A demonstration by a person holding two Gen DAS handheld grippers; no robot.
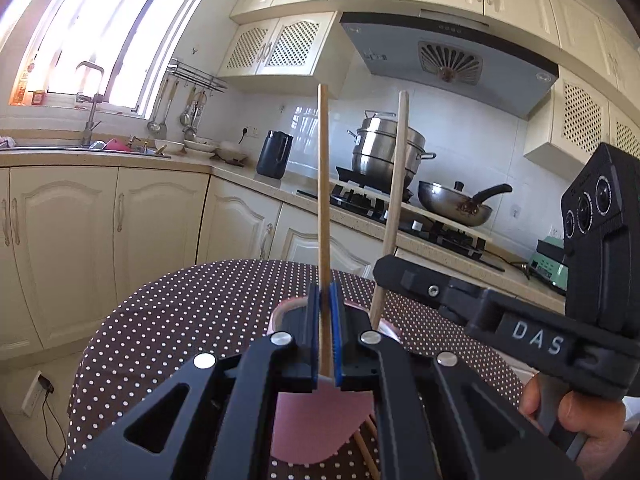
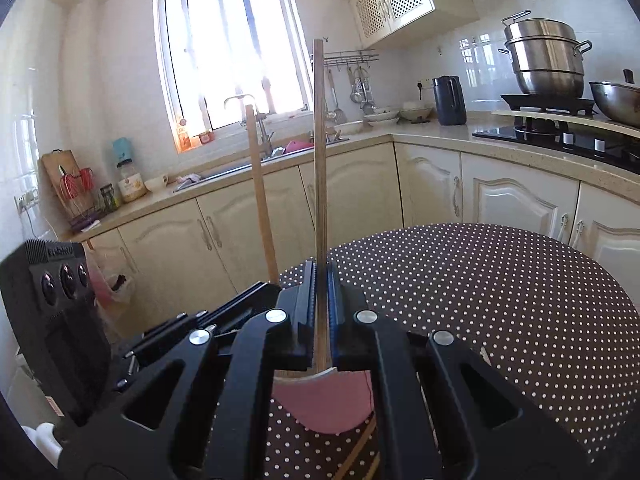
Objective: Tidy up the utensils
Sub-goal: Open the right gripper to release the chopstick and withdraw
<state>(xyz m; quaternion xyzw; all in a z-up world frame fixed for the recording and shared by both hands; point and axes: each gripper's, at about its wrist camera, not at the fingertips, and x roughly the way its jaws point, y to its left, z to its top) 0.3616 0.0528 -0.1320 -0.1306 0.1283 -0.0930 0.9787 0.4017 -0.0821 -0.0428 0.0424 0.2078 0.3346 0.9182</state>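
Currently both grippers, left gripper and right gripper, each pinch an upright chopstick, long axes vertical, side by side above a pink cup, probably the destination.

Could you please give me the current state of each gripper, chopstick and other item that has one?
Left gripper: shut on a chopstick.
Left chopstick: upright, clamped.
Right gripper: shut on a chopstick.
Right chopstick: upright, clamped.
Pink cup: below both grippers, on the table.
Loose chopsticks: lying flat on the table.
Steamer pot: lid on.
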